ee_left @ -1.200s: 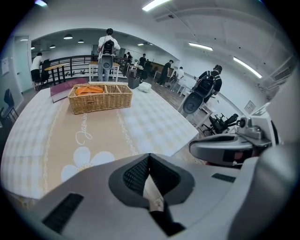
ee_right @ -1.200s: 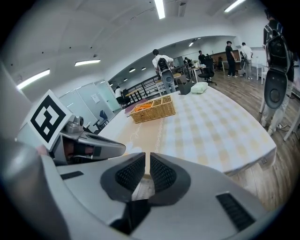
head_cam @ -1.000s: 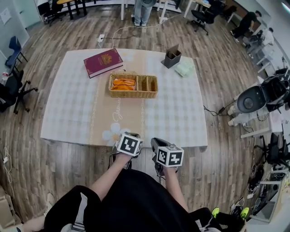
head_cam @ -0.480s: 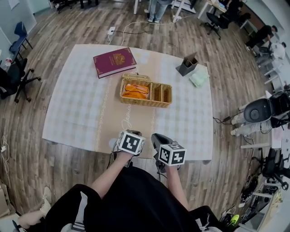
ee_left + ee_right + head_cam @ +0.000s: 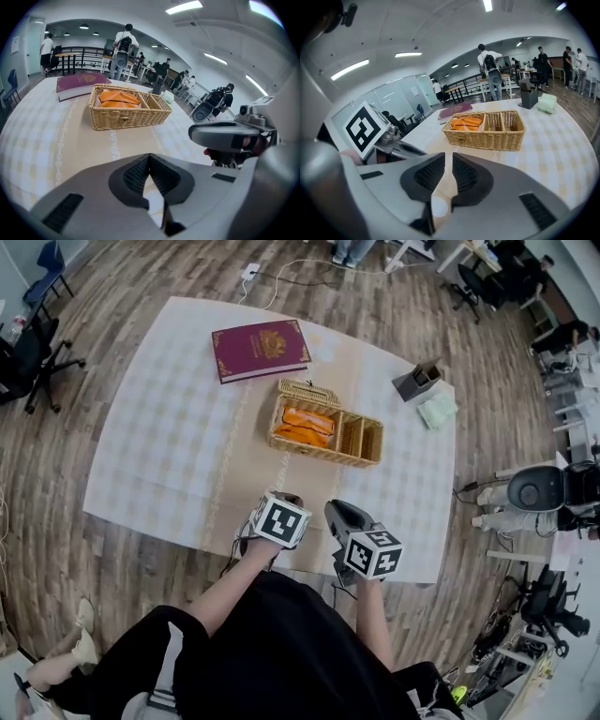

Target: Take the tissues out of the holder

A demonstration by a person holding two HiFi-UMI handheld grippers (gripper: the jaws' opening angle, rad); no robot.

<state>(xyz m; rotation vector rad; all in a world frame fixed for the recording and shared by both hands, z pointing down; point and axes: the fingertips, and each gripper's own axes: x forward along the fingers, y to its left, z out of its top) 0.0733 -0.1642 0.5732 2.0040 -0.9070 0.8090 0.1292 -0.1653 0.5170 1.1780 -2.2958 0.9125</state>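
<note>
Lying beside the dark grey holder (image 5: 417, 382) at far right of the worktop (image 5: 169, 427), the pale green tissue pile (image 5: 437, 411) is seen | left gripper (image 5: 149, 157): jaws pressed together, empty | right gripper (image 5: 448, 157): jaws parted slightly, empty

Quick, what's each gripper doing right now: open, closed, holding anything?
Left gripper: closed, holding nothing.
Right gripper: slightly open, nothing between the jaws.
</note>
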